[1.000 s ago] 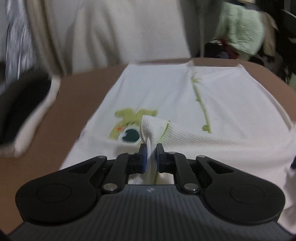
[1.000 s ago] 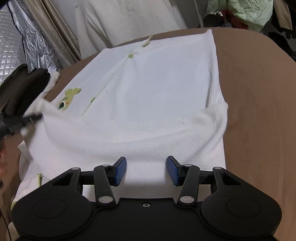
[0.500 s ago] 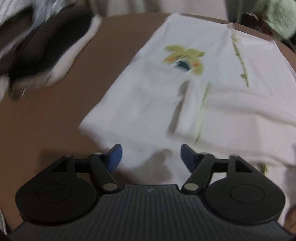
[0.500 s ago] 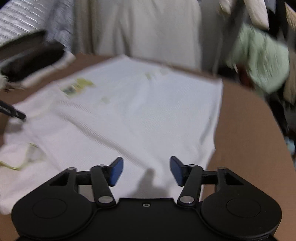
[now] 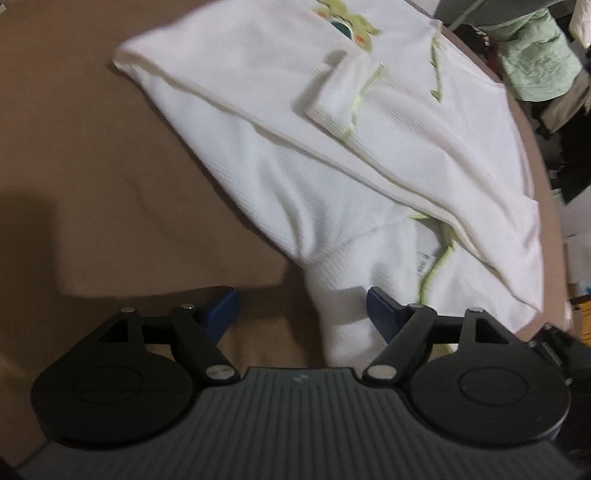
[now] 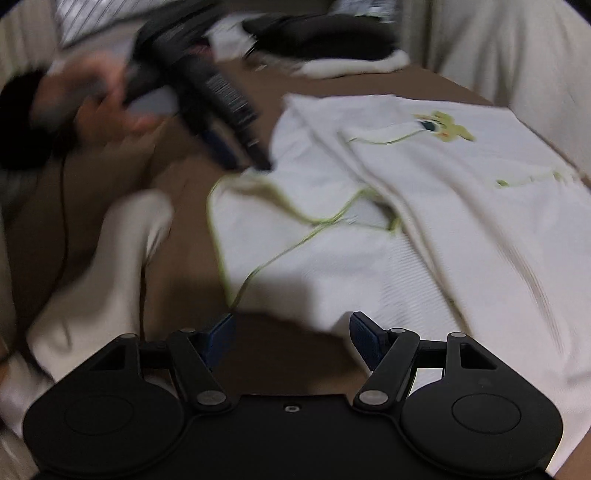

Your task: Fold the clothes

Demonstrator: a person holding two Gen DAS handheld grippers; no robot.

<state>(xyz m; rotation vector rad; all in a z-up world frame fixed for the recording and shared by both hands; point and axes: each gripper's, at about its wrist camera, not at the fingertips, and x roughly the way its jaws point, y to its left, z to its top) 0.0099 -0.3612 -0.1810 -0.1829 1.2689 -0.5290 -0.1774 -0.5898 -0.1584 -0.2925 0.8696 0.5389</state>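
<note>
A white waffle-knit shirt (image 5: pixel 369 147) with lime-green trim and a green cartoon print (image 5: pixel 351 22) lies partly folded on the brown table (image 5: pixel 92 147). A sleeve is folded over its chest. My left gripper (image 5: pixel 303 306) is open, and a bunched part of the shirt lies between its fingers. My right gripper (image 6: pixel 291 332) is open and empty over the shirt's near edge (image 6: pixel 332 258). The left gripper also shows in the right wrist view (image 6: pixel 236 147), blurred, above the shirt's green-edged neckline.
A black and white garment (image 6: pixel 332 51) lies at the table's far side. Pale curtains (image 6: pixel 498 48) hang behind. A light green garment (image 5: pixel 535 62) and clutter sit beyond the table's right edge. A white cloth (image 6: pixel 92 277) hangs at the left in the right wrist view.
My left gripper let go of the folded sleeve, opened, and pulled back toward the shirt's near end. My right gripper stayed open and swung round toward the left side of the shirt.
</note>
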